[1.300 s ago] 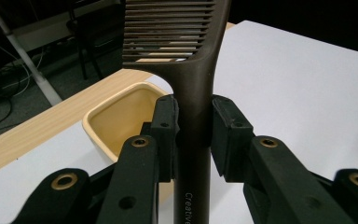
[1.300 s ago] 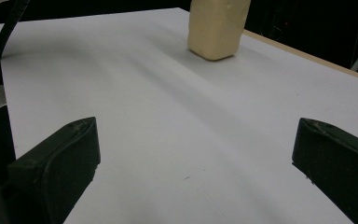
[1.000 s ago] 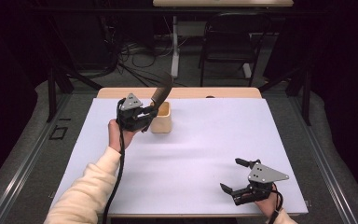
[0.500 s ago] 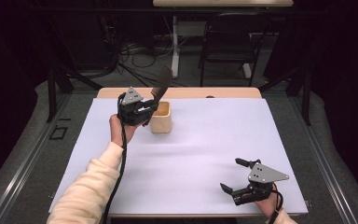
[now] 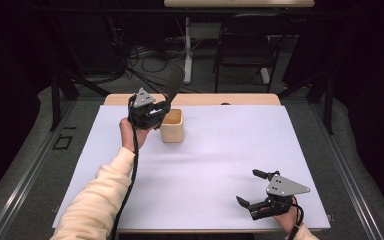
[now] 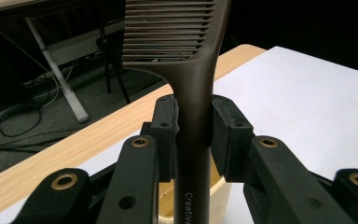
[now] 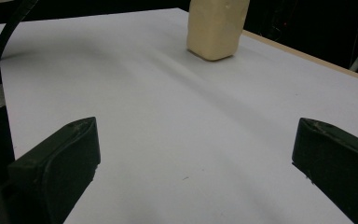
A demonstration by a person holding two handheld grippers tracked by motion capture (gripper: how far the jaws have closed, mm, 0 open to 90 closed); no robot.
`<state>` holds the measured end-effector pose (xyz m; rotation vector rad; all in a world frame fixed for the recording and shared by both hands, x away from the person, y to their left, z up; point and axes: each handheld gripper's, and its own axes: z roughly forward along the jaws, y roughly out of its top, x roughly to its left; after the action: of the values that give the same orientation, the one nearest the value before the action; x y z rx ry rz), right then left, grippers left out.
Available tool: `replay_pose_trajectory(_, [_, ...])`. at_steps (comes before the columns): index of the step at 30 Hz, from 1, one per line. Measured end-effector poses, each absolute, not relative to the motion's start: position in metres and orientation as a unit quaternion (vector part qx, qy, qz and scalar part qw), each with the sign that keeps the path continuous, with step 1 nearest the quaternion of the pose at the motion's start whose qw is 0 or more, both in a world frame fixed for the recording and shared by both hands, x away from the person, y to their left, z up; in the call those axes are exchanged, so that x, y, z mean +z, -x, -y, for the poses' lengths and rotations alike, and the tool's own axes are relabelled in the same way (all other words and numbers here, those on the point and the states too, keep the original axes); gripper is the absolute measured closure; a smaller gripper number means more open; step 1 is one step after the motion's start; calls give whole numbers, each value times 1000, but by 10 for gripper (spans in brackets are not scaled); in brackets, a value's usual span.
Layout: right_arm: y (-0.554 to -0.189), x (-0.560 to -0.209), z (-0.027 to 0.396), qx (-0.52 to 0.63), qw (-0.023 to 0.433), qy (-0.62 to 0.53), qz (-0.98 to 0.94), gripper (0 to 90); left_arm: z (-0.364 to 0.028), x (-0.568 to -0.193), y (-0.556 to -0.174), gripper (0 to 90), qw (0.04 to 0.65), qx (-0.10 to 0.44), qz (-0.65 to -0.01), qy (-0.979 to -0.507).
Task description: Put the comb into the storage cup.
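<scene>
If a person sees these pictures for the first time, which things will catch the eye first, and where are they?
The eye goes first to the dark brown comb, clamped by its handle in the left gripper and standing teeth-up over the small beige cup at the far side of the white table. Next comes the right gripper, resting near the front right corner with its fingers wide apart and nothing between them.

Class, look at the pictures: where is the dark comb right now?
In the high view, far left: the comb stands clamped in the left hand-held gripper, its handle over the beige cup.
</scene>
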<state>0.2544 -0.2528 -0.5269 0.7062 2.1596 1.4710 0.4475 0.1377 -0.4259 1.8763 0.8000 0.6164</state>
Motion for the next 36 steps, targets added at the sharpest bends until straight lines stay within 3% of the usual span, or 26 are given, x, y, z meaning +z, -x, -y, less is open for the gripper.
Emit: replay_pose_trajectory(36, [-255,-527,253,530,216,-253,-780,5,-125,-419,-468,725,488,277,-327,-760])
